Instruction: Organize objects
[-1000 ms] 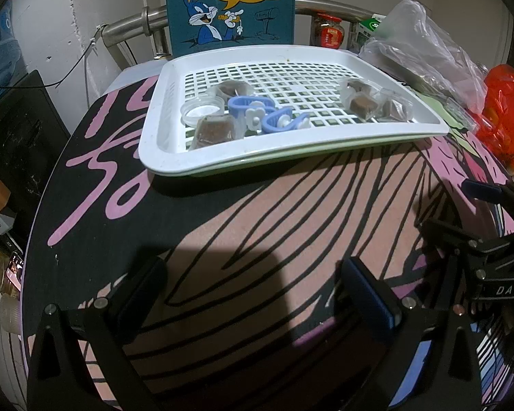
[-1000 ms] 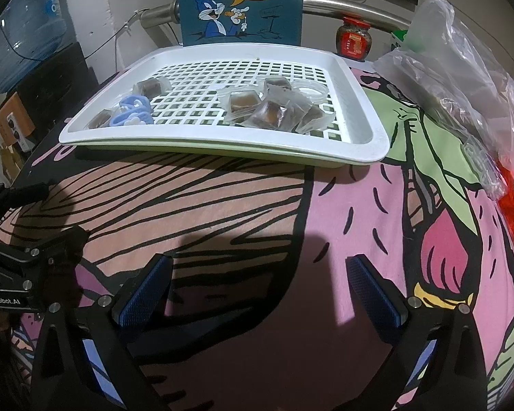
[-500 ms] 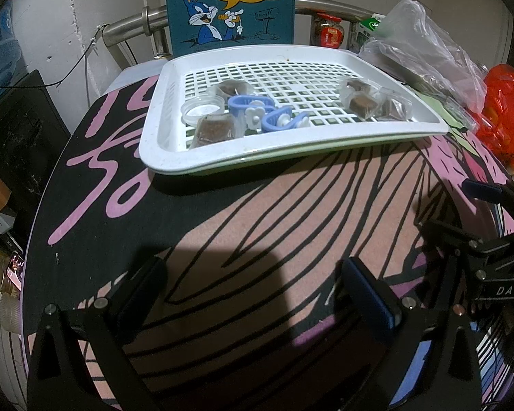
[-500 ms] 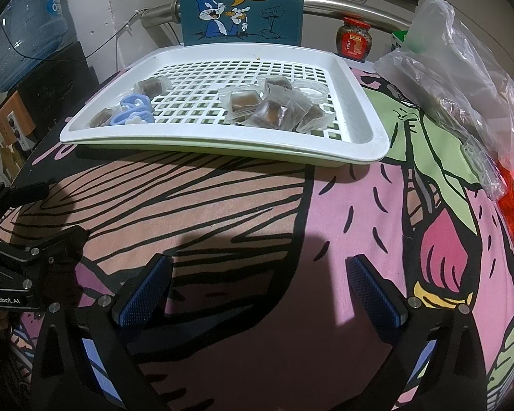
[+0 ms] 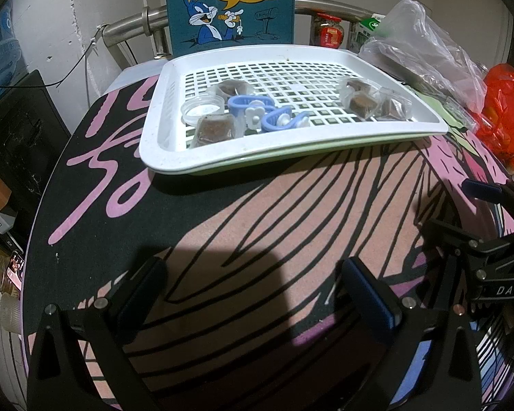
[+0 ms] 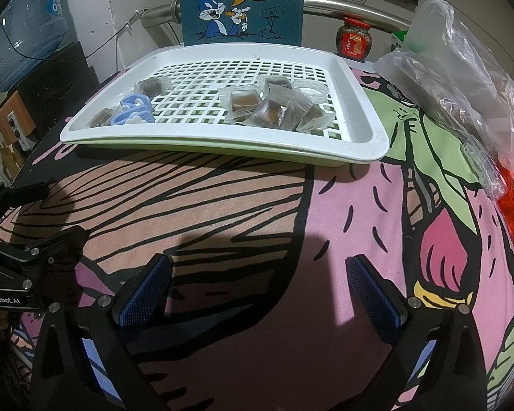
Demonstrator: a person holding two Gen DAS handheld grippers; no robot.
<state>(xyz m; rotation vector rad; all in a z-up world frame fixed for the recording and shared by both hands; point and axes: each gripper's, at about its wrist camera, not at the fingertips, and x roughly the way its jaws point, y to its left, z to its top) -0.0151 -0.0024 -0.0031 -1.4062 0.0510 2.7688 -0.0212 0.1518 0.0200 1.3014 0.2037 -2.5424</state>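
Wrapped brown sweets (image 6: 270, 111) lie in a loose heap on the right half of the white slotted tray (image 6: 370, 137), their clear wrappers touching one another. Same heap seen from the left wrist camera (image 5: 363, 104). A clear round lid (image 6: 308, 88) rests just behind that heap. On the tray's left half: two blue plastic clips (image 5: 257, 116) side by side, a single wrapped sweet (image 5: 216, 130) at the front edge, another (image 5: 231, 87) behind the clips, and a shallow clear round cup (image 5: 202, 109) beside them. White tray sits nested in a pale green one (image 5: 291, 157), on a worktop covered by a pink and black cartoon cloth (image 6: 243, 205).

Left tool (image 5: 253, 294): fingers spread wide, nothing between them, hovering over the cloth well short of the tray. Right tool (image 6: 257, 291): likewise wide open and empty, blue ribbed pads (image 6: 140, 291) showing, also short of the tray.

Behind the tray stands a blue cartoon rabbit sign (image 6: 241, 3). To the right, a crumpled clear plastic bag (image 6: 462, 75), a red-lidded jar (image 6: 354, 39) and a red bag (image 5: 503, 109). Water bottle (image 6: 24, 30) at far left.
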